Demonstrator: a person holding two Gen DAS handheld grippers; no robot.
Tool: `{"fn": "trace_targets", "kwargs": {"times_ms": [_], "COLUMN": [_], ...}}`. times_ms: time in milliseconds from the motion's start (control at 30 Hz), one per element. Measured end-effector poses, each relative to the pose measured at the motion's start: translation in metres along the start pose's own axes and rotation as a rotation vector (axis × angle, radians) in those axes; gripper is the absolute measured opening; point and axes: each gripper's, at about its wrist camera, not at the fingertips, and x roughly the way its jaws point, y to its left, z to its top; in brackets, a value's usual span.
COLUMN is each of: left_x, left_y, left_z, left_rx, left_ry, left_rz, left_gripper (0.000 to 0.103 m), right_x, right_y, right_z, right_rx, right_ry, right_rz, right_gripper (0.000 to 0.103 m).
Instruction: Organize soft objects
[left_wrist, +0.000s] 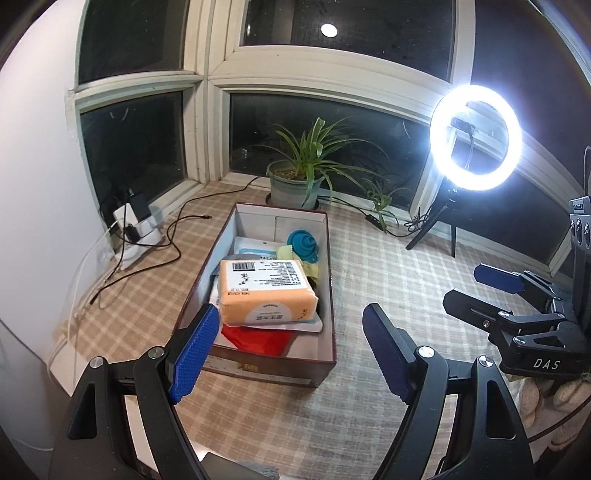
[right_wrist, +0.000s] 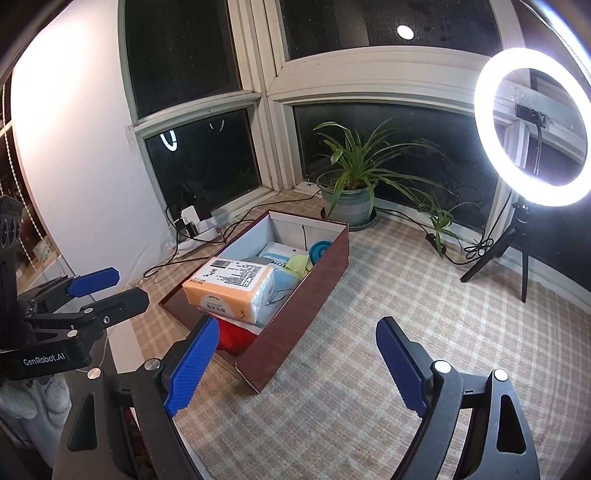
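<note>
A dark red cardboard box (left_wrist: 325, 369) (right_wrist: 306, 314) stands open on the checked cloth. An orange tissue pack (left_wrist: 264, 291) (right_wrist: 231, 286) lies on top inside it, over a red soft item (left_wrist: 255, 341) (right_wrist: 234, 338), a pale blue packet (left_wrist: 253, 247) (right_wrist: 279, 254), a yellow-green cloth (left_wrist: 286, 253) (right_wrist: 298, 264) and a teal folding funnel (left_wrist: 303, 242) (right_wrist: 320, 249). My left gripper (left_wrist: 291, 354) is open and empty just in front of the box; it also shows in the right wrist view (right_wrist: 107, 290). My right gripper (right_wrist: 297, 363) is open and empty near the box's front corner; it also shows in the left wrist view (left_wrist: 476, 291).
A potted plant (left_wrist: 295, 184) (right_wrist: 351, 199) stands behind the box by the window. A lit ring light on a tripod (left_wrist: 474, 138) (right_wrist: 532, 133) stands at the right. A charger and power strip with cables (left_wrist: 136, 232) (right_wrist: 192, 225) lie at the left wall.
</note>
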Motion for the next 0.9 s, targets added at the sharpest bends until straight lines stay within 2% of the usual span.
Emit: {"fn": "trace_targets", "kwargs": {"times_ms": [900], "left_x": [-0.0081], "left_y": [-0.0095], "left_z": [-0.0016], "left_rx": [0.003], "left_ry": [-0.008], "left_rz": [0.006], "left_gripper": [0.08], "right_x": [-0.008], "right_y": [-0.0059], "right_z": [-0.0027], "right_rx": [0.0], "right_ry": [0.001], "right_rz": [0.013], "right_gripper": [0.085]}}
